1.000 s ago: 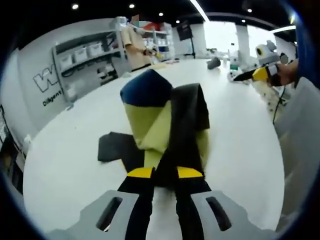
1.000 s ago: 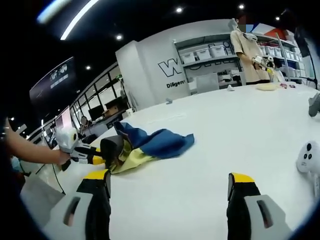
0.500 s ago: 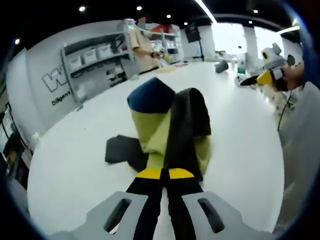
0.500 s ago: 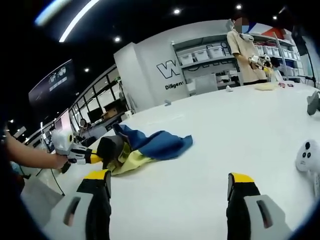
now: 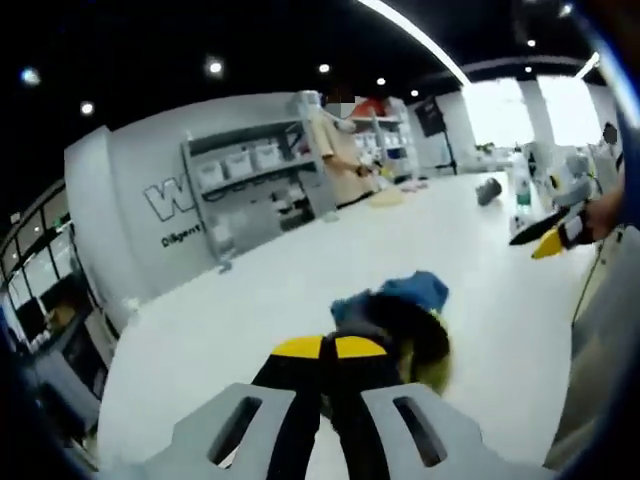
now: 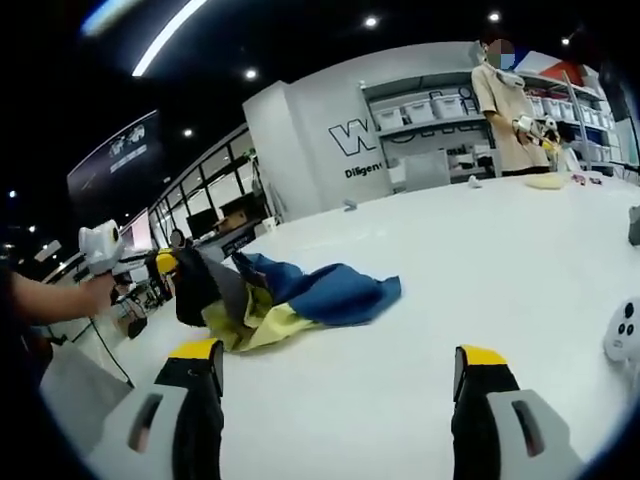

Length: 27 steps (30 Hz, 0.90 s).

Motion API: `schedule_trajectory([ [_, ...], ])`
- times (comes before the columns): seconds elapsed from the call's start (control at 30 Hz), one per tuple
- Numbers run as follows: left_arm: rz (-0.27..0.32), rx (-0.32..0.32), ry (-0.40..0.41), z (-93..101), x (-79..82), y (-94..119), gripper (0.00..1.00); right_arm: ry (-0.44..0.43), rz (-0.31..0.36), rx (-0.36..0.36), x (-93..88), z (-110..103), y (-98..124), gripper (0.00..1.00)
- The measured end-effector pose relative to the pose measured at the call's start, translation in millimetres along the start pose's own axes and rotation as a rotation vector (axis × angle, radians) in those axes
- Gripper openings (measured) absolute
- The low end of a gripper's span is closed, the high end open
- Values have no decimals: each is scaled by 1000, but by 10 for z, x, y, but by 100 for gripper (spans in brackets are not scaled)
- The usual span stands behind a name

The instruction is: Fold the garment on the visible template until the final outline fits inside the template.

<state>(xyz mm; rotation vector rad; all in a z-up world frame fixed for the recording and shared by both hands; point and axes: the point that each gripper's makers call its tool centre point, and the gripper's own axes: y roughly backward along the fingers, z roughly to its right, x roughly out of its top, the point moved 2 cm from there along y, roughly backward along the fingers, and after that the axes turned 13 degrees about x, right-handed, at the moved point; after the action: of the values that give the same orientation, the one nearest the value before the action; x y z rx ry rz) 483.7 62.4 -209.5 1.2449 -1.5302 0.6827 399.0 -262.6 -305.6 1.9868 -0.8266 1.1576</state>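
I had lifted the garment's [image 6: 300, 300] black edge with my left gripper [image 5: 333, 352], jaws pinched on it. My right gripper [image 6: 338, 368] hung spread at three o'clock; folding was barely begun.

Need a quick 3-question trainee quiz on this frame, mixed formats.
1. True or false: the right tool is shut on the garment.
2. Which tool grips the garment's dark edge? A) left tool B) right tool C) neither
3. Fill in: the garment lies bunched on the white ____.

Key: 1 false, its jaws stand wide apart with nothing between them. 2 A. 3 table.
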Motion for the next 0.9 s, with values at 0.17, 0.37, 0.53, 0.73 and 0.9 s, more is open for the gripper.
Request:
schedule_trajectory([
  [0.17, 97, 42, -23, -226, 403, -56, 0, 6, 4, 6, 14, -16, -9, 95],
  [0.37, 178, 44, -4, -190, 753, -93, 0, -3, 9, -1, 10, 0, 6, 95],
  [0.53, 251, 34, 43, -104, 1065, -136, 0, -7, 14, -5, 15, 18, 26, 95],
  [0.73, 286, 25, 123, -133, 1112, -152, 0, -4, 8, 0, -8, 8, 24, 95],
  [0.9, 229, 115, 190, -261, 781, 87, 0, 0, -8, 10, -51, -20, -8, 94],
])
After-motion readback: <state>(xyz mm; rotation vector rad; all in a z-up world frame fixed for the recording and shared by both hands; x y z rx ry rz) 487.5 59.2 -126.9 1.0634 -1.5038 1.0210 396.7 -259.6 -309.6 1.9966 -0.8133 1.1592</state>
